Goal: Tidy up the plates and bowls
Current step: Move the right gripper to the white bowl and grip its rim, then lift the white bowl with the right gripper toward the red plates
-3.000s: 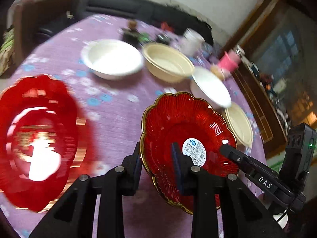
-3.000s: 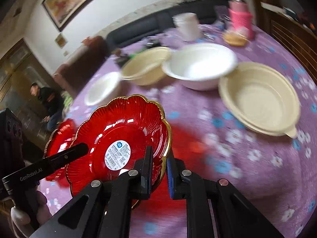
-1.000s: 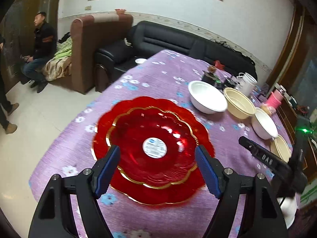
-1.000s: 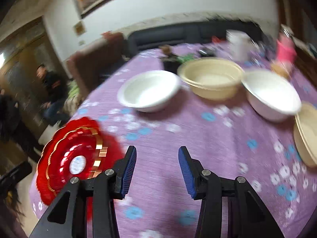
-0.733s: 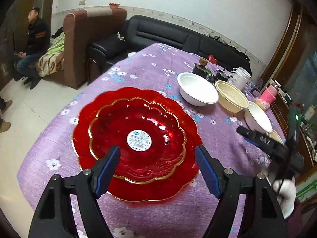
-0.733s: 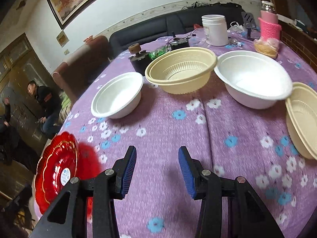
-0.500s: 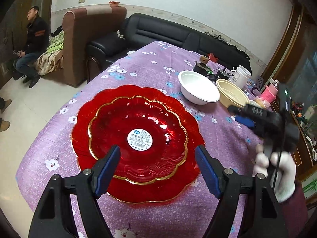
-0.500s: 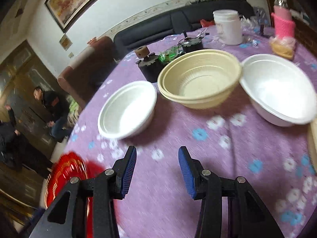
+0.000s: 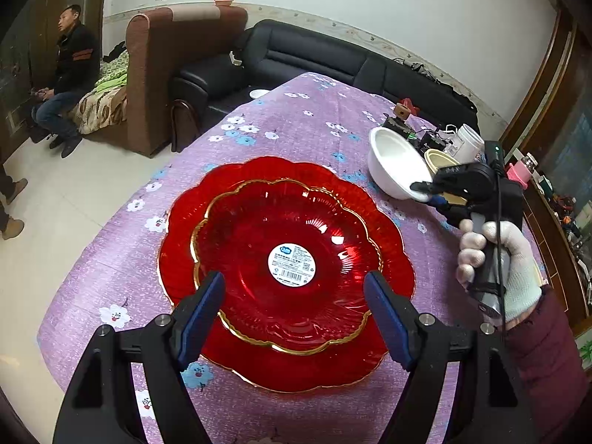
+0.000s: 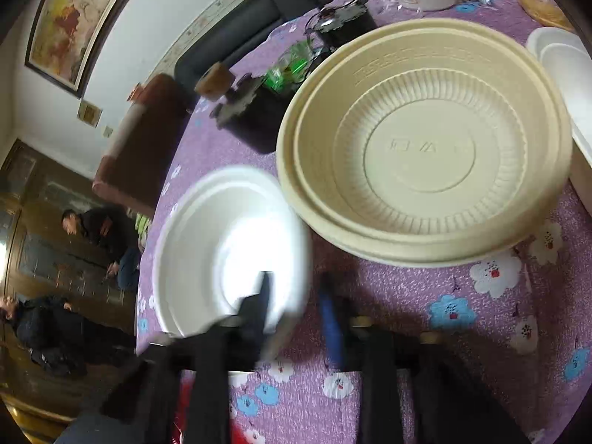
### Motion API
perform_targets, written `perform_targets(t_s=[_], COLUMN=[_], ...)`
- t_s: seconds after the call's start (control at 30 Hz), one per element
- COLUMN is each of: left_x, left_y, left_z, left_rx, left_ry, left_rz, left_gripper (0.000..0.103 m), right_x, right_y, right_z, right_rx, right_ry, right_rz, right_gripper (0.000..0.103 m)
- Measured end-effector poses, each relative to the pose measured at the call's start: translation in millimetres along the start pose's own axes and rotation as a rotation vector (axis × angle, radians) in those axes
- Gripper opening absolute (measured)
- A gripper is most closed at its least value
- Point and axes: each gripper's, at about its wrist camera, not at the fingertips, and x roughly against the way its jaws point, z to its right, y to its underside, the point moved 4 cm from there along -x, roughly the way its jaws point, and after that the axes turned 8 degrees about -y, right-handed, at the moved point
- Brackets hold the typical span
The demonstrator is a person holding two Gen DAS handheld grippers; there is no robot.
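Two red scalloped plates lie stacked on the purple tablecloth, the smaller gold-rimmed red plate on the larger red plate. My left gripper is open and empty, just above their near edge. My right gripper is open, with its fingers astride the near rim of a white bowl: one finger inside, one outside. A beige bowl stands just right of the white bowl. A second white bowl shows at the far right.
A black device, a white jar, a pink container and a snack bag stand at the table's far end. Sofas and seated people are beyond the table's left edge.
My right gripper has moved forward and left to the white bowl's rim. My left gripper has stayed open over the stacked red plates, which were set down about three seconds ago.
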Motion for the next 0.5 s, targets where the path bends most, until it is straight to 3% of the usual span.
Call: perform_targets(t_s=[0.2,0.5], left_x=[6.4,23.4], left_y=[2.3,9.3], left_z=[6.6,44.4], left_rx=[-0.004,-0.086], left_ry=[0.024,0.083], left_rz=[-0.001,0.005], left_gripper=[0.077,0.077], right_x=[32.4,109.6], right_y=[15.8,69.0], right_z=[6.9,49.7], right_rx=[0.030,0.053], right_ry=[-0.005,-0.027], right_rz=[-0.016,-0.146], right_gripper=[0.011,0.011])
